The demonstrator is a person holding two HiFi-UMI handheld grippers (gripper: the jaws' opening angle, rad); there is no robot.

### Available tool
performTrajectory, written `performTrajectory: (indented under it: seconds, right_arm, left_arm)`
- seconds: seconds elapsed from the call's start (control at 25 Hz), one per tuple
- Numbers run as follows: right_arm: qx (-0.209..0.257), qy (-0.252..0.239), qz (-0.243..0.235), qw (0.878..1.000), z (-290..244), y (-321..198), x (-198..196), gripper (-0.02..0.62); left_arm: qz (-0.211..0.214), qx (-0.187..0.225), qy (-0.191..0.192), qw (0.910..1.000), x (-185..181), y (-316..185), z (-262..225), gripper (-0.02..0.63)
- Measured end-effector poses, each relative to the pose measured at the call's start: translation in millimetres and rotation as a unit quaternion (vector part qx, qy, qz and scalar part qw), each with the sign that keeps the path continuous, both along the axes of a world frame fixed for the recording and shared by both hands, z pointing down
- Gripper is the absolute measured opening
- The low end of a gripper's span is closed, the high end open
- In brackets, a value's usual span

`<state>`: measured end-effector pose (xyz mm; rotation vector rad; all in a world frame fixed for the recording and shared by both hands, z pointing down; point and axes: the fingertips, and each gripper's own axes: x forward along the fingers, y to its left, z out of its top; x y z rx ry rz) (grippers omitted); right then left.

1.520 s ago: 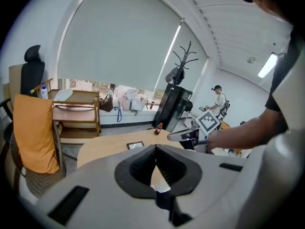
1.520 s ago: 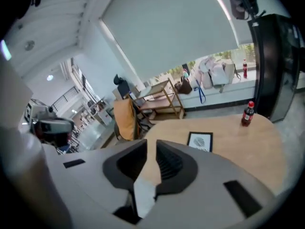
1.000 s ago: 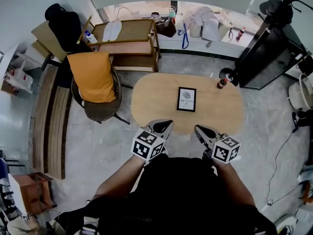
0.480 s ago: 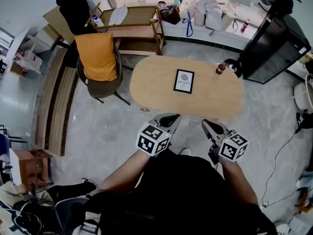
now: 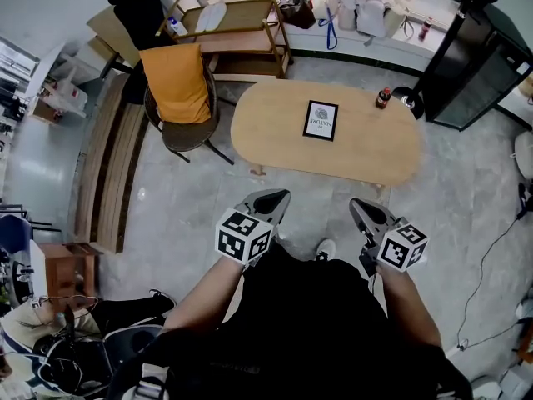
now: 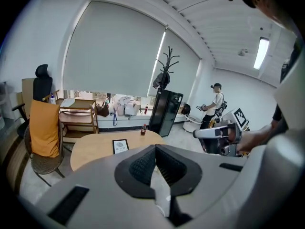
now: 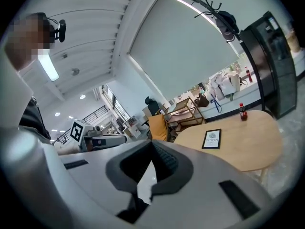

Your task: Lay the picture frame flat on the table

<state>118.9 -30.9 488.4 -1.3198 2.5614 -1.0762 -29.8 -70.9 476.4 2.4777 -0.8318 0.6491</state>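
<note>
**Both claws closed and empty, frame flat on the oval desk**

The person's bare forearms [image 5: 218, 290] reach forward from a dark-clad torso, one on each side, with a hand behind each claw. The left claw [image 5: 276, 198] and the right claw [image 5: 359, 207] sit side by side with a clear gap between them. Both point ahead toward the desk [image 5: 266, 127] and tilt a little downward. They hang over the floor [image 5: 183, 198] on the near side of the desk, well apart from its edge. Each carries a white marker cube [image 5: 243, 237] printed with black squares at its near end.

In the left gripper view the dark ribbed pads [image 6: 142, 165] meet at the tip, so the left claw is closed with nothing in it. In the right gripper view that claw's jaws are likewise pressed together and empty. The claw bodies are smooth, pale grey plastic with rounded shoulders.

The picture frame [image 5: 321, 120] lies flat, face up, near the middle of the desk. It is a small rectangle with a thin black rim around a white print bearing a round grey emblem. The desk top is a long oval of light, matte wood. A small dark bottle [image 5: 383, 97] with a red cap stands upright near the far right edge, apart from the frame. Left of the desk, a round woven chair [image 5: 179, 132] holds an orange cushion [image 5: 176, 82]. The floor is mottled grey tile.
</note>
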Motion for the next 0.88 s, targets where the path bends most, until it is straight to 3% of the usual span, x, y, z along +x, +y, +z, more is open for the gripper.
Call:
performTrajectory:
  seconds: [0.32, 0.88]
  right_arm:
    - [0.017, 0.043, 0.000, 0.999, -7, 0, -36, 0.002]
    - [0.011, 0.053, 0.020, 0.998, -16, -32, -89, 0.002]
  left_arm:
    - [0.032, 0.013, 0.002, 0.9994, -18, -2, -8, 0.005]
    - [0.045, 0.001, 0.026, 0.9986, -60, -43, -8, 0.005]
